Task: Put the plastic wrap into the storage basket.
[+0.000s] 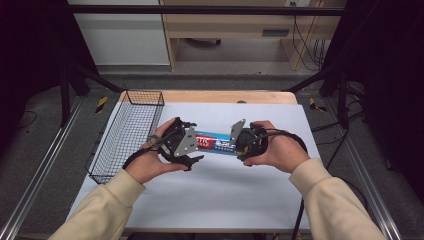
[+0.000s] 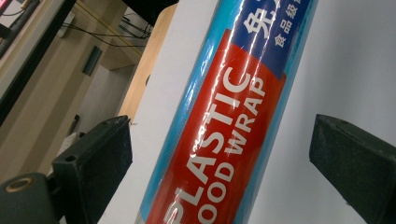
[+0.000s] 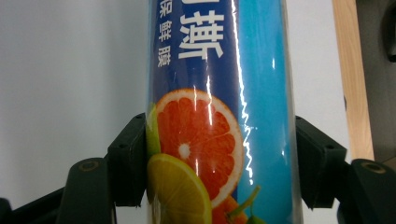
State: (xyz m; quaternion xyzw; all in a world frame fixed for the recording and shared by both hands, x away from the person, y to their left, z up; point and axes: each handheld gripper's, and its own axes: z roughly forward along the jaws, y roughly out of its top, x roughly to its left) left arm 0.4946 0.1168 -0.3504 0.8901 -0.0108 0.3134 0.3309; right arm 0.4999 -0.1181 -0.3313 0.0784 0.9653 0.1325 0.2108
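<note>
Table (image 1: pixel 225 190): white top with a wooden far edge, sitting square in front of you. Wire basket (image 1: pixel 127 132): black mesh, resting at the table's left edge, just beside your left hand. Plastic wrap roll (image 1: pixel 215 143): blue and red sleeve (orange slices printed at one end), lying lengthwise between your two grippers near the table's middle. Left gripper (image 2: pixel 219 154): you are holding it around the roll's red end with both jaws standing wide, well apart from the sleeve on each side. Right gripper (image 3: pixel 219 158): you are clamping it on the roll's fruit-printed end, both jaws pressing against the sleeve's sides.
</note>
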